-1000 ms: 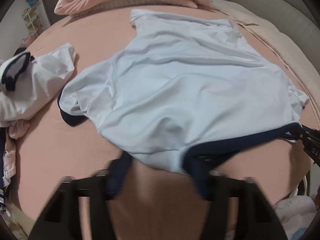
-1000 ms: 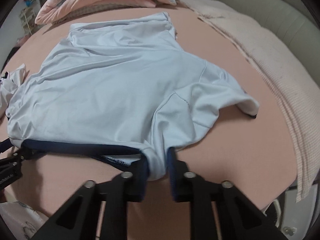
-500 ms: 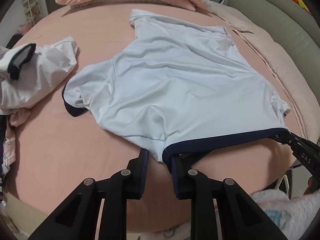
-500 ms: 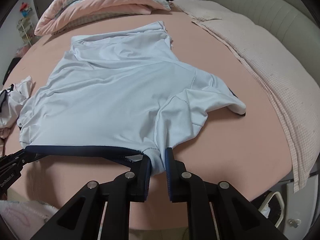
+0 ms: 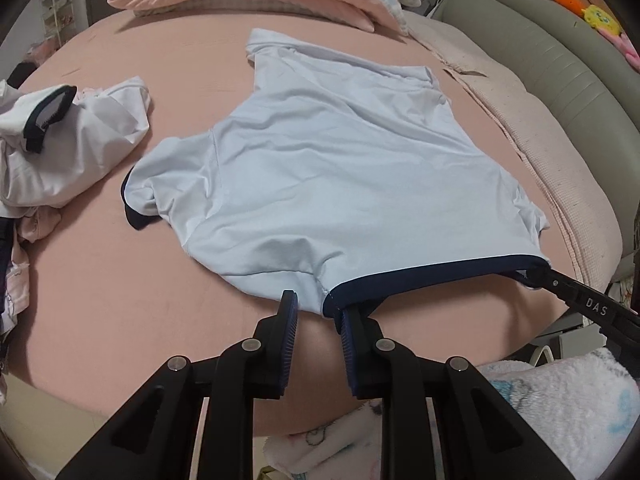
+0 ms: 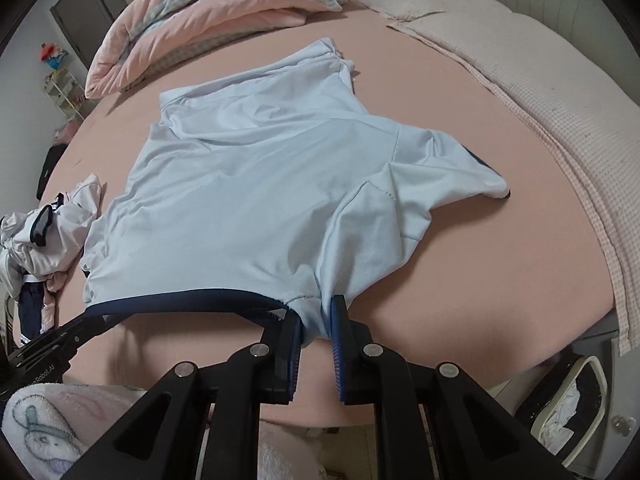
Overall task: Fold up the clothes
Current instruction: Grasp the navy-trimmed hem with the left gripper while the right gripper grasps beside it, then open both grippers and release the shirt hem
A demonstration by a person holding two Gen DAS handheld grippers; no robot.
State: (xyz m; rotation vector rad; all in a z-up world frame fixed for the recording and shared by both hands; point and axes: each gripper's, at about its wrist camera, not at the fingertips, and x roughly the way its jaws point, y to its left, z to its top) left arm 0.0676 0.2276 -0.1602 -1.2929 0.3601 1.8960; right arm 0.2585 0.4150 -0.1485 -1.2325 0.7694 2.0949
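- Pale-blue shirt (image 5: 340,168): now spread flat on the bed (image 5: 100,288), pulled smoother than a second ago.
- Left gripper (image 5: 316,320): jaws eased apart, releasing the collar corner.
- Right gripper (image 6: 316,328): jaws grasping the other corner.

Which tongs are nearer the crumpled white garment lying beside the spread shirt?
Left. The left tongs work the shirt's collar corner on the crumpled white garment's side; the right tongs are at the opposite corner.
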